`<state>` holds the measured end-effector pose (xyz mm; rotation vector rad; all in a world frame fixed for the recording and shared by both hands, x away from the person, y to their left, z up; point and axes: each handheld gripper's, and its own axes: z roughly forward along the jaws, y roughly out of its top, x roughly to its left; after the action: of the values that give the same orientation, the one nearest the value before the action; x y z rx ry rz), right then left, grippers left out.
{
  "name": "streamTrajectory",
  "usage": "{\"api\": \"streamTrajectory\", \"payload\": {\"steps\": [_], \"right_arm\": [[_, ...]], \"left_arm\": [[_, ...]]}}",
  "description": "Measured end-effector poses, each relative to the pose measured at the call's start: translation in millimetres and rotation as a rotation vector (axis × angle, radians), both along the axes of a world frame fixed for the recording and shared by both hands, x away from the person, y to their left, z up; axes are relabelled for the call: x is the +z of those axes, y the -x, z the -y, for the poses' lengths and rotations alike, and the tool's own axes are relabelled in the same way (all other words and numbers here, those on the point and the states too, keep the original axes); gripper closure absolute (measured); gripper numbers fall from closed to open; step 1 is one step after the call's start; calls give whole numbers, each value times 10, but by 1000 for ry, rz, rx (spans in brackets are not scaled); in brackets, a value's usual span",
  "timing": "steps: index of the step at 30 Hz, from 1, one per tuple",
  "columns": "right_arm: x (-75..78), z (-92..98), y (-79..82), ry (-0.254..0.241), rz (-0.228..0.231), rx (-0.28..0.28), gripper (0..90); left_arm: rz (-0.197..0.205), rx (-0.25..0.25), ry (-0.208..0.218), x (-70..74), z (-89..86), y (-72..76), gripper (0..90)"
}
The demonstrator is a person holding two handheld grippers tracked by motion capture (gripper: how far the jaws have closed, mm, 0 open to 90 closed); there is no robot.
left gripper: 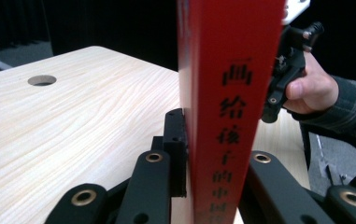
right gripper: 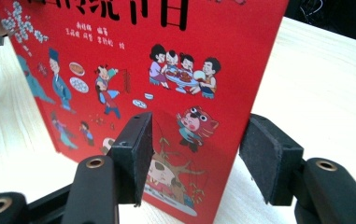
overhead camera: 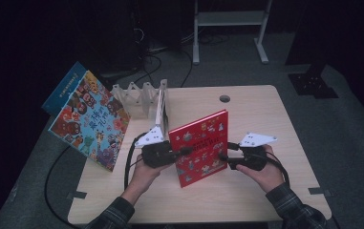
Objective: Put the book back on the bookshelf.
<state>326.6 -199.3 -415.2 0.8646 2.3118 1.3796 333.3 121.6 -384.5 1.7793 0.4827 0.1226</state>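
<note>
on the pale desk [overhead camera: 246, 200] the red book [overhead camera: 201, 145] stands upright; left gripper [overhead camera: 172, 155] clamps its spine, right gripper [overhead camera: 227, 160] half open astride the far edge, not pressing.

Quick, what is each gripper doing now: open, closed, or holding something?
Left gripper: shut on the spine of the upright red book.
Right gripper: open, its jaws straddle the book's far edge, pads not pressing.
</note>
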Motion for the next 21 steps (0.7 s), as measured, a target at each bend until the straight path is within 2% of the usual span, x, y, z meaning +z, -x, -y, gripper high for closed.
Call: {"api": "streamTrajectory", "payload": {"steps": [1,7,11,15,19,21], "right_arm": [[2,7,0,2,4,-2,421],[26,149,-32,-31,9,-54,417],[-7,286,-96,-34,3,-144,382],[-136,406,-217,43,-72,-258,340],[-261,503,-316,120,-121,-295,303],[-291,534,-343,132,-130,-308,291]], "left_arm": [[9,7,-1,4,-1,4,789],[-16,42,15,37,-46,-12,793],[-17,54,29,69,-95,-21,793],[-21,72,44,103,-156,-26,793],[-23,93,50,133,-222,-24,793],[-23,102,52,149,-256,-23,793]]}}
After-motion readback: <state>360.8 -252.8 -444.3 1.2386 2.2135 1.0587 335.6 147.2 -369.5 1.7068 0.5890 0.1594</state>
